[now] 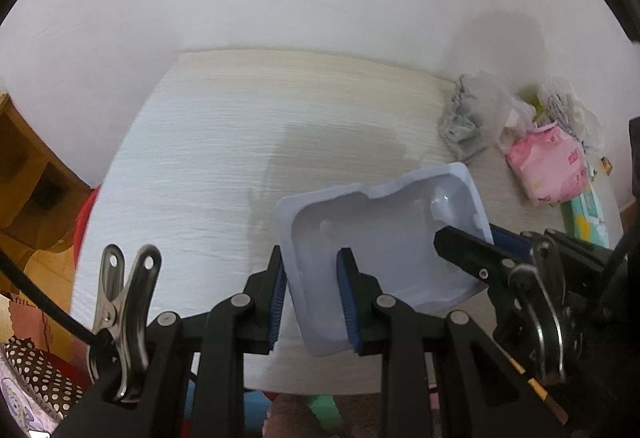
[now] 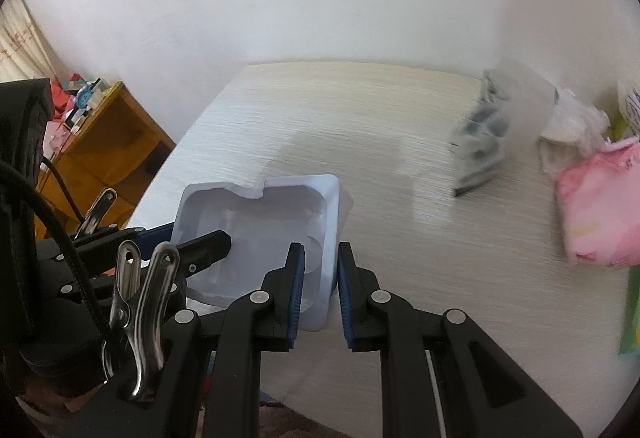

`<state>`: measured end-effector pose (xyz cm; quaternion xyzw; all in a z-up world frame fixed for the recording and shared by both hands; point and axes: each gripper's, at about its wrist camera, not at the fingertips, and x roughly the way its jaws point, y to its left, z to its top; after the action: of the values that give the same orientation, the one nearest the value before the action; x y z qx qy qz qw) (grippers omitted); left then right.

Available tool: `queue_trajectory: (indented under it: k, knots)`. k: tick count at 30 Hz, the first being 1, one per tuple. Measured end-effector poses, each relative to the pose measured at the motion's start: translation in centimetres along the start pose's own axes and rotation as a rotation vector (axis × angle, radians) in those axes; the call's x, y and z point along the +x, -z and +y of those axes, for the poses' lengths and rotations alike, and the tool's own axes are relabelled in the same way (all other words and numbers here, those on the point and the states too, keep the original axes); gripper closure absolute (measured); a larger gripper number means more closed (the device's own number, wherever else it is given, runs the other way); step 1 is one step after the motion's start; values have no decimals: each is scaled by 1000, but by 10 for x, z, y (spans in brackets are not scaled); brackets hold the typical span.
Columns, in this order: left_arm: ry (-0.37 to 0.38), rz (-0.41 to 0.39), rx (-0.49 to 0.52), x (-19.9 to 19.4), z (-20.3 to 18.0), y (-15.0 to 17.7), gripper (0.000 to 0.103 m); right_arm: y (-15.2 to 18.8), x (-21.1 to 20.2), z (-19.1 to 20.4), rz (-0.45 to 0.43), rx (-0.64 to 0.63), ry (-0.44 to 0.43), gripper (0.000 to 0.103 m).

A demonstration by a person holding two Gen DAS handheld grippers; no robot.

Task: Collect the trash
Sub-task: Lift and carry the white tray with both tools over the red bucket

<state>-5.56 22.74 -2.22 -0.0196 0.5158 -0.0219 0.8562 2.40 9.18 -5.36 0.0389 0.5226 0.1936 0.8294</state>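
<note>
White plastic tray (image 1: 384,222) tilted, cavity upward, both grippers clamping rims.

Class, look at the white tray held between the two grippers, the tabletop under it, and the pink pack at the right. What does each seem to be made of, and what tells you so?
Tray: probably thin moulded plastic, glossy; shaped recesses and shiny highlights.
Tabletop: likely pale wood-look laminate, matt; fine parallel grain lines.
Pink pack: seemingly soft plastic film, printed; puffy, creased surface.

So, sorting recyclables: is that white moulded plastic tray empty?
Empty: the white moulded plastic tray shows only bare hollows.
</note>
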Motion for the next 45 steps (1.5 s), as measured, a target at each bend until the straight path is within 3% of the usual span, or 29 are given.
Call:
queue_trajectory:
  k: [22, 45]
  knots:
    - [-9, -62, -46, -42, 144, 17, 77, -10, 22, 159, -38, -61, 3, 85]
    - [-137, -77, -288, -57, 262, 19, 77, -48, 74, 258, 29, -286, -119, 85]
